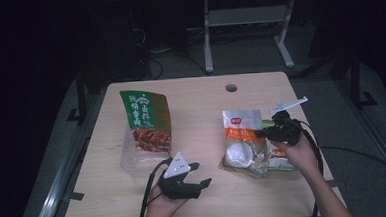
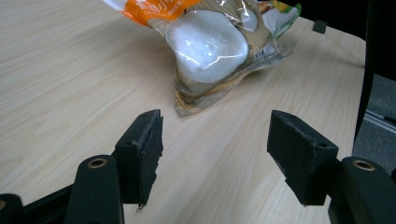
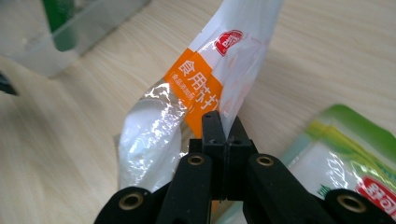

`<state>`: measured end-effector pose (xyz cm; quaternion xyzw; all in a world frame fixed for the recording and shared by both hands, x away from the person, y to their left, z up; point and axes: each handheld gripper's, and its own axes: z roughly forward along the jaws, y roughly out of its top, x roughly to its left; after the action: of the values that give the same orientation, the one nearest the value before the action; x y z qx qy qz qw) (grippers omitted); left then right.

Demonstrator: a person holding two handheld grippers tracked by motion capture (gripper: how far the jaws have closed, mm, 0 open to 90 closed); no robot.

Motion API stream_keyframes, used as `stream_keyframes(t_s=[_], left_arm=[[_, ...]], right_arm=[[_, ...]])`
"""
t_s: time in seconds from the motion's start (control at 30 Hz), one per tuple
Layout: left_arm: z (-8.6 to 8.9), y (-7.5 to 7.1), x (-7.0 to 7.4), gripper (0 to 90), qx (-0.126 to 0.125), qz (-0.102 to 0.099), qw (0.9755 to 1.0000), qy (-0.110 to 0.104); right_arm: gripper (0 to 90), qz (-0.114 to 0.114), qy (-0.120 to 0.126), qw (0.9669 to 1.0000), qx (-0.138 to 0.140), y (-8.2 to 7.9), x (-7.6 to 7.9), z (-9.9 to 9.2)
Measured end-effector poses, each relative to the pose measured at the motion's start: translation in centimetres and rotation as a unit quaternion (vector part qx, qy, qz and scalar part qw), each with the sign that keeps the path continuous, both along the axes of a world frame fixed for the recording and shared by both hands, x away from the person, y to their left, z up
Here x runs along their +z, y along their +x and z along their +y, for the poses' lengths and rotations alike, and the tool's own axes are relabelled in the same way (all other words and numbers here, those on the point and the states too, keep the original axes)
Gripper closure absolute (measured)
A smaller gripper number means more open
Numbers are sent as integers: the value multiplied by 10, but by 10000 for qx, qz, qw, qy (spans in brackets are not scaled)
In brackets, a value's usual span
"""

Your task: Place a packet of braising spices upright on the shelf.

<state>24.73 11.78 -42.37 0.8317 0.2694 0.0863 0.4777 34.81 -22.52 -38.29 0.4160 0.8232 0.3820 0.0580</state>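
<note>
A clear bag with an orange label [image 1: 240, 138] holds a white lump and lies at the table's right. My right gripper [image 1: 262, 133] is shut on that bag's right edge. In the right gripper view the jaws [image 3: 226, 126] pinch the film just beside the orange label [image 3: 194, 84], and the bag's upper part is lifted off the wood. My left gripper [image 1: 197, 173] rests near the front edge, left of the bag, open and with nothing in it. Past its pads [image 2: 144, 140] the bag with the white lump [image 2: 205, 44] lies a short way off.
A green and red snack bag [image 1: 146, 121] leans in a clear plastic box [image 1: 132, 161] at the table's left. A green and white packet [image 3: 345, 154] lies beside the orange-label bag on the right. A round cable hole [image 1: 231, 88] sits near the wooden table's [image 1: 196, 108] far edge.
</note>
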Motion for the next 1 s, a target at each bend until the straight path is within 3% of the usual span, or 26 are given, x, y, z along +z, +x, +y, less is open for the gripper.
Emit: stream_keyframes(t_s=[0.17,0.4,0.7,0.87,0.9,1.0], left_arm=[[-8,8,0,333,13,62,10000,-30],[-26,28,3,319,-9,92,10000,-35],[-47,56,-4,345,77,435,9989,-133],[-58,68,-7,428,109,651,9977,-132],[-60,71,-8,466,95,746,9969,-231],[-60,76,-12,692,-1,935,9948,-413]], right_arm=[[897,-312,172,9989,296,-13,14,8],[896,-624,167,9954,700,-27,21,12],[896,-773,114,9927,921,-37,21,9],[896,-877,69,9900,1103,-38,22,11],[895,-899,75,9894,1136,-39,22,12],[895,-923,98,9887,1182,-39,22,13]])
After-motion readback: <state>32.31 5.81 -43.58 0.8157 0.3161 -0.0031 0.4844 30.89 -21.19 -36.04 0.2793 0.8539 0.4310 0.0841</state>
